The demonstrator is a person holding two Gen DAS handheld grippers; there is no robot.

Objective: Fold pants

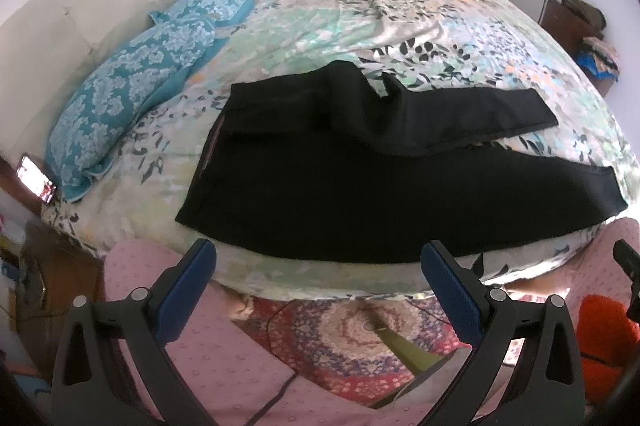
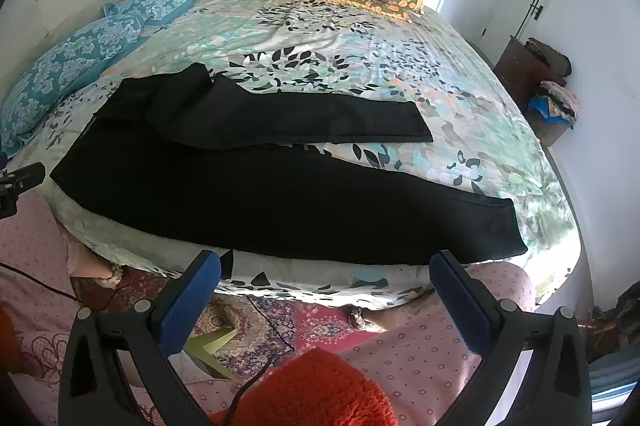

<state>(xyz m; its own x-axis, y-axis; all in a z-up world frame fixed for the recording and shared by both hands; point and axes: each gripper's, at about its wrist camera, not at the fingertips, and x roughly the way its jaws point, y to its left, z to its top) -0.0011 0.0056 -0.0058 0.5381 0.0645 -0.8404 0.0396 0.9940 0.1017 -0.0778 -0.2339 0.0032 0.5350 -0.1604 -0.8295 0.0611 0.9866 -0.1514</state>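
Pants (image 1: 320, 193) unfolded on bed (image 1: 460, 37). Both grippers (image 1: 318, 258) (image 2: 325, 268) spread, empty (2 legs splayed). Recommend pinching waistband and hem evenly.

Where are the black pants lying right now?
The black pants lie spread flat on the floral bedspread near the bed's front edge, waistband toward the blue pillows at left, both legs reaching right, in both wrist views.

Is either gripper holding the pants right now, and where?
Neither. The left gripper and right gripper are open, short of the black pants.
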